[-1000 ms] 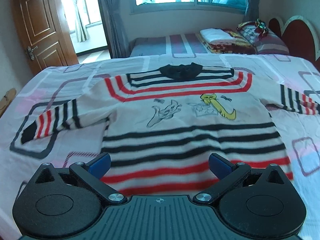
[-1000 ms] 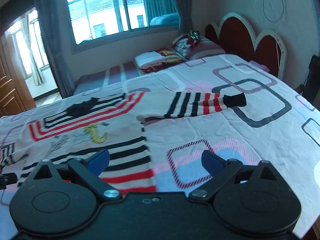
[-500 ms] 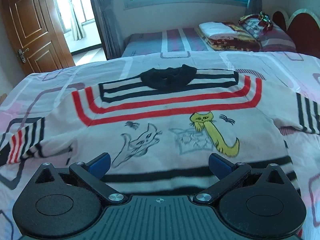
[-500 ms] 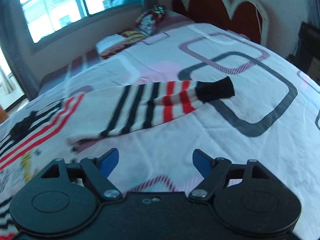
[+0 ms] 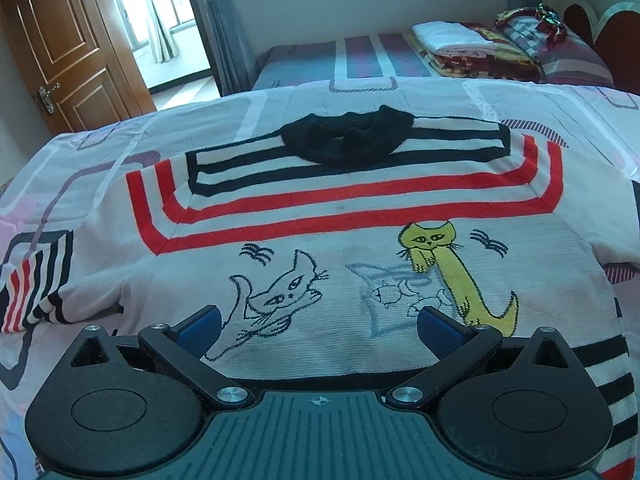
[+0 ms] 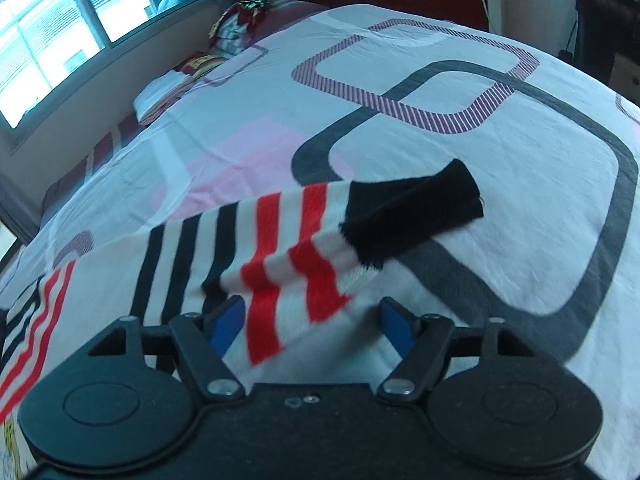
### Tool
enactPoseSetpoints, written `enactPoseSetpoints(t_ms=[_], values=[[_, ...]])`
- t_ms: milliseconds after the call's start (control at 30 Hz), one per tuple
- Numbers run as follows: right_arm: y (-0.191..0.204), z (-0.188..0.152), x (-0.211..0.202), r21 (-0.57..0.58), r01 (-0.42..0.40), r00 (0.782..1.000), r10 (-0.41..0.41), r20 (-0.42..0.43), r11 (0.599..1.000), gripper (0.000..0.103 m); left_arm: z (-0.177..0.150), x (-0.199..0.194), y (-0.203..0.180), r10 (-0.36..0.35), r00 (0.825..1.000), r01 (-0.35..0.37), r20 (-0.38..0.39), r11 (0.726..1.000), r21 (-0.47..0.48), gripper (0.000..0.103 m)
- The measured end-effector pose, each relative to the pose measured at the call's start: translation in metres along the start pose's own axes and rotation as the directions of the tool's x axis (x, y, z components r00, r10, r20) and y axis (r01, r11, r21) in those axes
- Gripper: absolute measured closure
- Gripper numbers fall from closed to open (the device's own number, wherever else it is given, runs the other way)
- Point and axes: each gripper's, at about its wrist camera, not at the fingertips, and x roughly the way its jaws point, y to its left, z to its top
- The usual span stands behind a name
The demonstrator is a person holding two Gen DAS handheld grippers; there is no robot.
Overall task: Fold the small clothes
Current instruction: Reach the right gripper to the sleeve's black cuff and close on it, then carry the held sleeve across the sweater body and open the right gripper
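Bed (image 5: 100,152): covered with a white sheet printed with grey, pink and striped rounded squares; filled most of both views.

Sweater (image 5: 360,216): white, with red and black stripes, black collar at upper centre of the left wrist view, cat drawings on the chest. Lay spread flat on the bed, occupying the middle of that frame.

Sleeve (image 6: 280,248): striped red, black and white, ending in a black cuff (image 6: 412,212). Ran from lower left toward centre right of the right wrist view, lying on the sheet.

Folded bedding (image 5: 460,48): stacked at upper right of the left wrist view, beyond the sweater.

Door (image 5: 60,40): brown wood, upper left of the left wrist view.

Left gripper (image 5: 318,326): lower centre of frame, fingers spread apart over the chest of the sweater, holding nothing.

Right gripper (image 6: 312,326): lower centre of frame, fingers spread either side of the sleeve's red-striped part; contact with the fabric possibly made, though motion blur left this unclear.
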Motion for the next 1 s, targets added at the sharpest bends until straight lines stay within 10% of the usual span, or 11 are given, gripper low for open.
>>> enactPoseSetpoints(t_ms=[233,600,1000], values=[[-0.005,0.007,0.007,-0.006,0.018,0.999,-0.018,0.049,1.000,0.086,0.004,0.004,0.006,-0.021,1.000,0.021,-0.020,1.000,-0.005,0.000],[0.068,0.005,-0.044,-0.201,-0.132,0.967,0.171,0.189,0.971,0.095,0.010,-0.003,0.053,-0.028,0.999,0.030,0.034,0.997,-0.068,0.000],[0.292,-0.128,-0.066,-0.531,-0.500,0.847,0.512,-0.138,0.684,0.095,0.010,0.026,0.136,-0.087,0.996,0.085,-0.008,0.985,-0.150,0.000]])
